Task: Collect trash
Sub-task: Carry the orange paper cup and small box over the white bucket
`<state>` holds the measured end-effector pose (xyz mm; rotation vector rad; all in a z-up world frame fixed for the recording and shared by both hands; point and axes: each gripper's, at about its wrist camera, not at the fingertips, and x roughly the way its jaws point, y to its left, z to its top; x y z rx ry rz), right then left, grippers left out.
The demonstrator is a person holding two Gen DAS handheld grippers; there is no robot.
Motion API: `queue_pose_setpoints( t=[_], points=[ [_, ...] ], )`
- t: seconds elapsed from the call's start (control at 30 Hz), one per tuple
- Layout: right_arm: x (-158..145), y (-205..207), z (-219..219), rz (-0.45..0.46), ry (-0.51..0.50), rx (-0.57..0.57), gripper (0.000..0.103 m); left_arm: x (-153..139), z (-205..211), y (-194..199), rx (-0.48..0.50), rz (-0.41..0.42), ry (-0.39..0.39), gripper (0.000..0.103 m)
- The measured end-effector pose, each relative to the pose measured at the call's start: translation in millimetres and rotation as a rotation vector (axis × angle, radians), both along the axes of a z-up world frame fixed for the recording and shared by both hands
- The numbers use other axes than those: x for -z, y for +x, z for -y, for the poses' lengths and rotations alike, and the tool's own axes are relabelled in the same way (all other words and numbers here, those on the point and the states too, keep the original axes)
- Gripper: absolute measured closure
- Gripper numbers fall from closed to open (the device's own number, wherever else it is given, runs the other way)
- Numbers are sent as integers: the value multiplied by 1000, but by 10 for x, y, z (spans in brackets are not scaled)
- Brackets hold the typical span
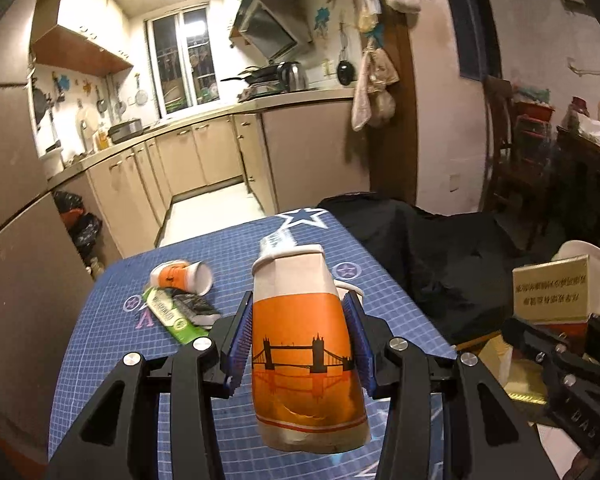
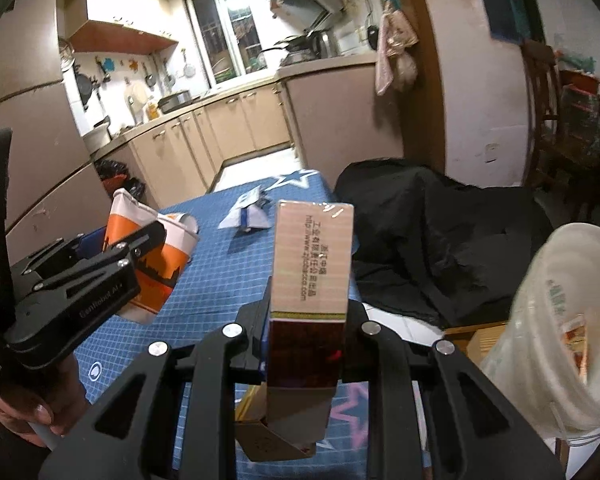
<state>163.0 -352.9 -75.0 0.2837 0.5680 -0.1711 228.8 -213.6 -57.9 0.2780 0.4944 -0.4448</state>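
Note:
My left gripper (image 1: 302, 340) is shut on an orange paper cup (image 1: 304, 344) printed with a bridge, held above the blue table; the cup also shows in the right wrist view (image 2: 156, 256). My right gripper (image 2: 306, 320) is shut on a gold and dark red cigarette box (image 2: 310, 276), held above the table's right side; the box also shows in the left wrist view (image 1: 550, 292). A second orange paper cup (image 1: 182, 276) lies on its side on the table beside a green wrapper (image 1: 172, 314). A crumpled white paper (image 2: 248, 214) lies near the far end.
The blue grid-patterned table cover (image 1: 112, 344) bears star marks. A white plastic bag (image 2: 556, 320) hangs open at the right. A black cloth (image 2: 432, 232) covers something beyond the table's right edge. Kitchen cabinets (image 1: 188, 160) stand behind.

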Motion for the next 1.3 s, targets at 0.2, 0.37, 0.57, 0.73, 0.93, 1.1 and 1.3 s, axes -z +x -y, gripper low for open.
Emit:
queue_pose_setpoints(
  t=[0.2, 0.37, 0.57, 0.73, 0.93, 1.1, 1.3],
  points=[
    [-48, -222, 280, 13, -8, 74, 82, -17, 330, -134, 64, 5, 7, 57],
    [-67, -392, 502, 22, -9, 132, 82, -34, 663, -289, 126, 19, 21, 57],
    [-133, -626, 773, 42, -24, 196, 82, -57, 1043, -447, 200, 26, 32, 57],
    [-139, -825, 1026, 47, -37, 251, 82, -63, 1359, -603, 260, 38, 45, 57],
    [-112, -1044, 1321, 33, -53, 320, 82, -40, 1760, -766, 342, 29, 52, 57],
    [-117, -1212, 1513, 13, -79, 377, 82, 1, 2112, -963, 431, 36, 60, 57],
    [-96, -1395, 1703, -25, -129, 439, 82, 49, 2510, -1176, 530, 28, 60, 57]
  ],
)
